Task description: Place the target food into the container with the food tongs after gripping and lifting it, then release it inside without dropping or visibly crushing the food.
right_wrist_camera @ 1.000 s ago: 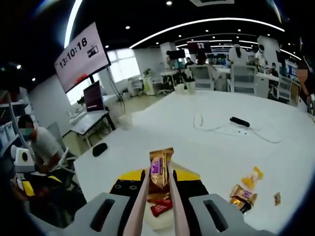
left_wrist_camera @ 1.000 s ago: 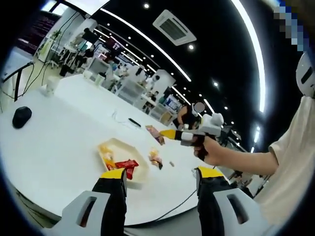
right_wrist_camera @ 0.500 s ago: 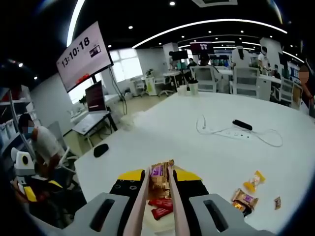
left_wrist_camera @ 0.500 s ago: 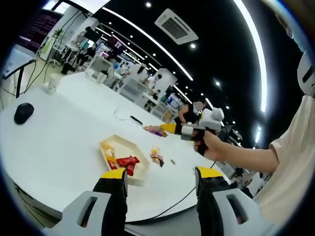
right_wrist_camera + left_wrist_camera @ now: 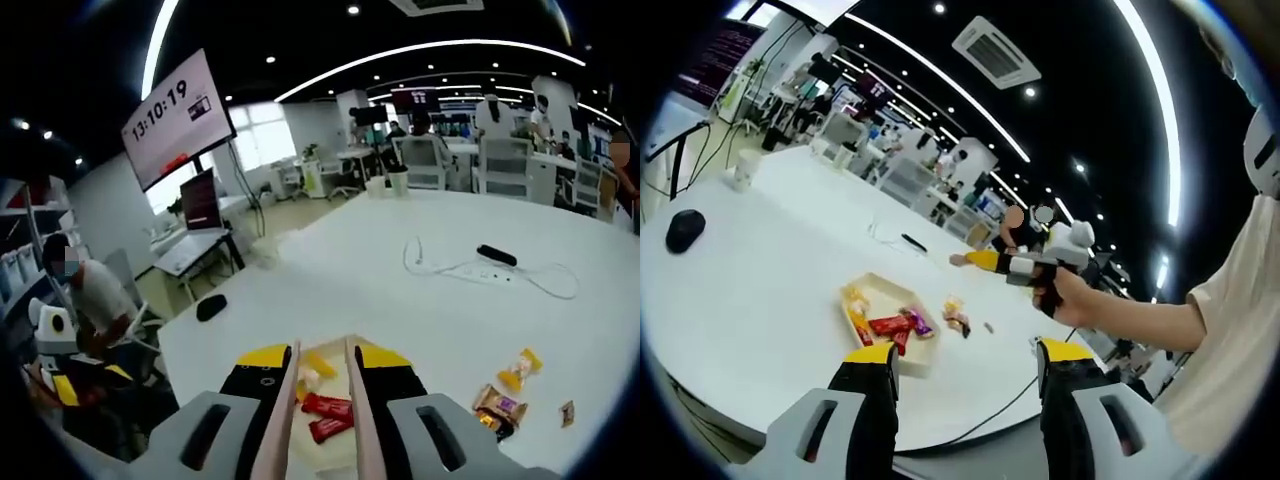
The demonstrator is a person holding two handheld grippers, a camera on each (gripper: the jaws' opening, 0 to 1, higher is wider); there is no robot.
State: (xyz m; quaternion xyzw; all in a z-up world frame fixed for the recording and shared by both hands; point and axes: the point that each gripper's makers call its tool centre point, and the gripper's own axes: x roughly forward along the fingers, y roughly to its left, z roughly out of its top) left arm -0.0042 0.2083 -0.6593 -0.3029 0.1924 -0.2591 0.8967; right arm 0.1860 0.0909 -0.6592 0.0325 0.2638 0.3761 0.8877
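On the white table [image 5: 760, 300] sits a pale hexagonal tray [image 5: 925, 358], and everything else can be placed from it. Inside the tray lie a yellow packet [image 5: 854, 299] at its far-left end, two red wrappers [image 5: 890, 326] in the middle, and a brown-and-purple snack bar [image 5: 917, 323] lying flat at the tray's right end, touching the red wrappers. Just beyond the tray's right side, on the bare tabletop, rest a yellow candy [image 5: 954, 305], a brown-wrapped bar [image 5: 960, 323] and a small brown piece [image 5: 989, 327]. Above and to the right of the tray, the right gripper [image 5: 985, 261] is held by a hand [image 5: 1065, 300], with the food tongs [image 5: 958, 259] reaching out from its yellow tip; in the right gripper view the two pale tong arms [image 5: 283, 400] stand apart with nothing between them, the tray's red wrappers visible in the gap. Below the tray in the left gripper view, the left gripper [image 5: 965, 365] hovers with its jaws wide apart and empty. Well left of the tray lies a black mouse [image 5: 685, 232]; far behind it a black power strip [image 5: 913, 243] trails a white cable.
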